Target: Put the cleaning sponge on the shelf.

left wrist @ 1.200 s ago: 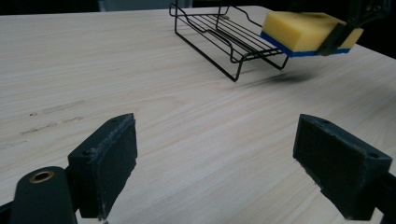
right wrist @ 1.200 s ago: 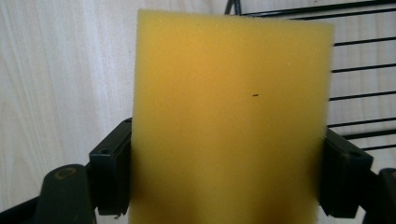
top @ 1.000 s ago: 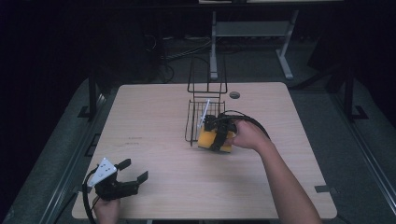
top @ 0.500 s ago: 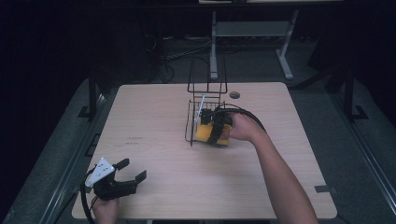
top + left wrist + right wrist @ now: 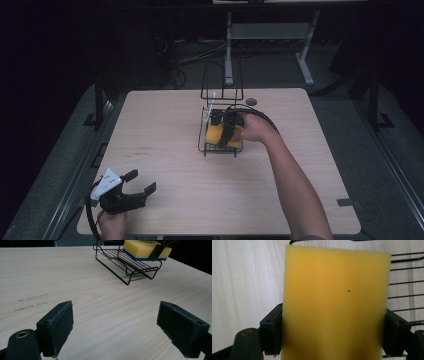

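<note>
Right gripper [image 5: 226, 134] clamps the sponge [image 5: 334, 302] between both jaws, over the wire rack [image 5: 220, 148]. Left gripper [image 5: 135, 191] rests at the table [image 5: 165, 125] near edge, jaws spread wide, empty.

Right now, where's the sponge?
High view, right of table centre: the sponge sits over the black wire rack, gripped in the right tool.

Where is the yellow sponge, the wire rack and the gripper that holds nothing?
yellow sponge [image 5: 334, 302], right gripper view, middle of its yellow face.
wire rack [image 5: 117, 261], left gripper view, its wire floor.
left gripper [image 5: 142, 183], high view, between its open fingertips.
</note>
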Motion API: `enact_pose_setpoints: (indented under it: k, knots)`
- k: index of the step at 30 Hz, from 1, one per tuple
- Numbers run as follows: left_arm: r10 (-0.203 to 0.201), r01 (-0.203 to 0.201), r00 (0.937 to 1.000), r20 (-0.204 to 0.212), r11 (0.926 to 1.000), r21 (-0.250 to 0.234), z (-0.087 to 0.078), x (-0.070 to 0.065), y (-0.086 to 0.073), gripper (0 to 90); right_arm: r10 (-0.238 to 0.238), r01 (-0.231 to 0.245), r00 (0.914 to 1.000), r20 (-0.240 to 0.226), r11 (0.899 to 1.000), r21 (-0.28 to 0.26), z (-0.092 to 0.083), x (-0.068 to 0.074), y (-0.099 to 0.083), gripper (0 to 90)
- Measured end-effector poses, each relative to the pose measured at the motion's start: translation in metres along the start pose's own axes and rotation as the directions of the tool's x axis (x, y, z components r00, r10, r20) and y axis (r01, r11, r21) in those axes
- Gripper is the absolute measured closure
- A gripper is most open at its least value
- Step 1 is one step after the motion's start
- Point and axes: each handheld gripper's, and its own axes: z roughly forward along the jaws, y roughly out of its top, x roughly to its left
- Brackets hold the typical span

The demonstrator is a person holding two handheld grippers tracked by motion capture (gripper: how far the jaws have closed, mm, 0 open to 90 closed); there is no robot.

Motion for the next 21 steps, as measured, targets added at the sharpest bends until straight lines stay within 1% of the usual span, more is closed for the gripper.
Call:
enact_pose_setpoints:
  k: [2,4,6,8,10,11,13,17,21]
  knots:
    - [-0.003,0.003,1.0000,0.001,1.0000,-0.001,0.000,0.000,0.000,12.9,0.000,0.000,1.0000,0.008,1.000,-0.004,0.002,-0.003,0.000,21.3]
    - [-0.003,0.003,1.0000,-0.002,1.0000,-0.002,-0.001,0.001,0.000,13.0,0.011,-0.011,0.9999,0.004,1.000,-0.010,0.004,-0.006,-0.001,21.3]
    - [-0.009,0.009,1.0000,-0.002,1.0000,-0.002,-0.001,0.002,0.000,12.9,0.004,-0.003,1.0000,0.008,1.000,-0.010,0.006,-0.008,-0.002,21.3]
    - [-0.009,0.009,0.9999,-0.004,0.9999,-0.004,-0.001,0.002,0.000,12.9,0.007,-0.007,1.0000,0.004,1.000,-0.004,0.009,-0.010,-0.003,21.3]
    - [-0.008,0.008,1.0000,-0.005,1.0000,-0.004,-0.001,0.002,0.000,12.9,0.009,-0.009,0.9999,0.004,1.000,-0.011,0.009,-0.011,-0.003,21.3]
    - [-0.006,0.006,1.0000,-0.004,1.0000,-0.005,-0.002,0.002,0.000,12.9,0.018,-0.018,0.9998,-0.006,1.000,-0.018,0.011,-0.014,-0.003,21.3]
    - [-0.008,0.008,1.0000,-0.003,1.0000,-0.005,-0.002,0.002,0.000,12.9,0.017,-0.017,0.9998,-0.008,1.000,-0.020,0.012,-0.014,-0.002,21.3]
    - [-0.008,0.008,1.0000,-0.004,1.0000,-0.006,-0.002,0.003,0.000,13.0,0.024,-0.024,0.9996,-0.013,1.000,-0.005,0.019,-0.016,-0.001,21.3]
    - [-0.013,0.013,0.9999,-0.003,0.9999,-0.008,-0.002,0.003,0.000,12.9,0.014,-0.014,0.9998,-0.014,1.000,0.004,0.024,-0.016,0.000,21.2]
